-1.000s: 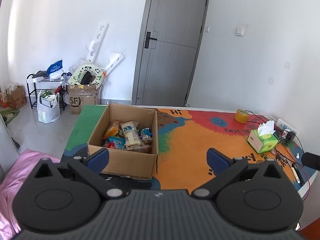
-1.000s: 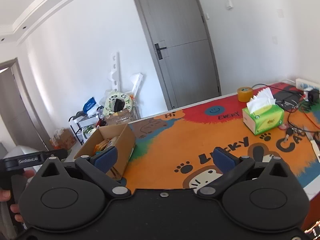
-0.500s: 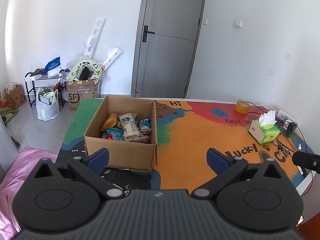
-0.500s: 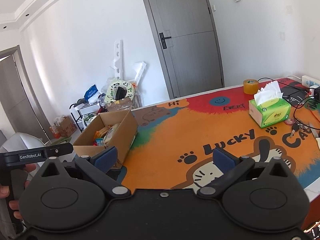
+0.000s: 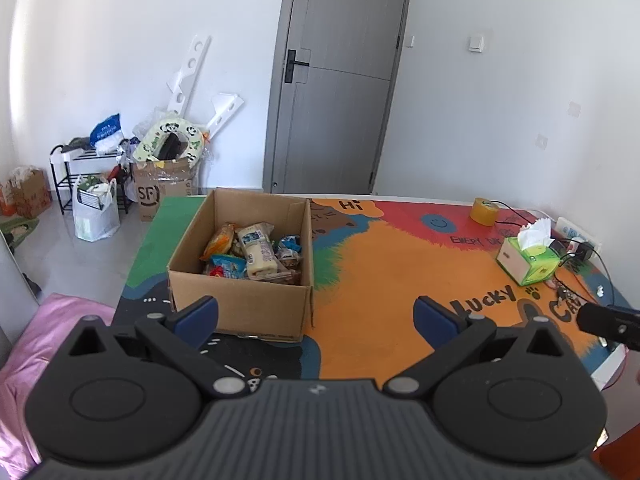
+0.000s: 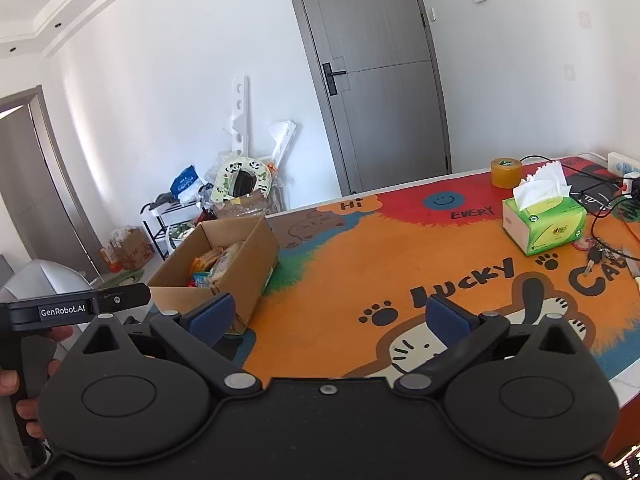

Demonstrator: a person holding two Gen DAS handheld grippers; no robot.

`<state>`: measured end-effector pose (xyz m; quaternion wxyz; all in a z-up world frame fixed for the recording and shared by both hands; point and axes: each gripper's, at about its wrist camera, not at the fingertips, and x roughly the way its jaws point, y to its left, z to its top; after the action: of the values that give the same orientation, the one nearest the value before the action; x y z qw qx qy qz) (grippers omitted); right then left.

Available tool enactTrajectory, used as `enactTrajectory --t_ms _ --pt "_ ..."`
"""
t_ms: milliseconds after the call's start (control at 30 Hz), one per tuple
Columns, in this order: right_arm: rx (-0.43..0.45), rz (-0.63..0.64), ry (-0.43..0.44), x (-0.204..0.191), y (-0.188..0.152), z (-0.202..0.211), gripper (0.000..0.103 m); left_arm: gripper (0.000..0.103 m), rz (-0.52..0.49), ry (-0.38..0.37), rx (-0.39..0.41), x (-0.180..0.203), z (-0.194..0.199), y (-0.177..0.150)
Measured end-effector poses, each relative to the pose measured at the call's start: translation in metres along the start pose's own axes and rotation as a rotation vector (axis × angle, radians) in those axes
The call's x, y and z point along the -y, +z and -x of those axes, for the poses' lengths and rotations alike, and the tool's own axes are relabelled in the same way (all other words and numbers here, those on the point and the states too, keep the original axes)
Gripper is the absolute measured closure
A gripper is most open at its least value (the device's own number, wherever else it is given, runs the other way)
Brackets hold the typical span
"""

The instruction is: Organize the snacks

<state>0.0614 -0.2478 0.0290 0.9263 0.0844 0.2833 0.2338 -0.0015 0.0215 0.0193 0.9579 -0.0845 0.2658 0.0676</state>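
The snacks (image 5: 252, 254) are heaped in the cardboard box (image 5: 244, 308) on the counter (image 5: 400, 280), ahead-left of the left claw (image 5: 316, 316), which is nearer; both it and the right claw (image 6: 328, 318) are spread wide, empty.

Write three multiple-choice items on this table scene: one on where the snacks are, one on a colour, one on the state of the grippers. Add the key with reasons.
1. Where are the snacks?
A. in the cardboard box
B. loose on the mat
C. beside the tape roll

2. What colour is the tissue box?
A. blue
B. green
C. red

3. How do both grippers stand?
A. shut on a snack
B. open and empty
C. shut on nothing

Key: 1 A, packets lie inside the box walls. 2 B, its sides are green. 3 B, the left gripper and right gripper show fingers spread with nothing between.
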Motion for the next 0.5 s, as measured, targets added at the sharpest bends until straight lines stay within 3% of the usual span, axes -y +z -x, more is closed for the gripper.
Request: enactTrajectory --t_ms 500 --pt "-0.035 0.013 0.016 -0.0040 -0.0030 -0.0085 0.000 0.000 -0.020 0.021 -0.006 0.0033 -0.0028 -0.0012"
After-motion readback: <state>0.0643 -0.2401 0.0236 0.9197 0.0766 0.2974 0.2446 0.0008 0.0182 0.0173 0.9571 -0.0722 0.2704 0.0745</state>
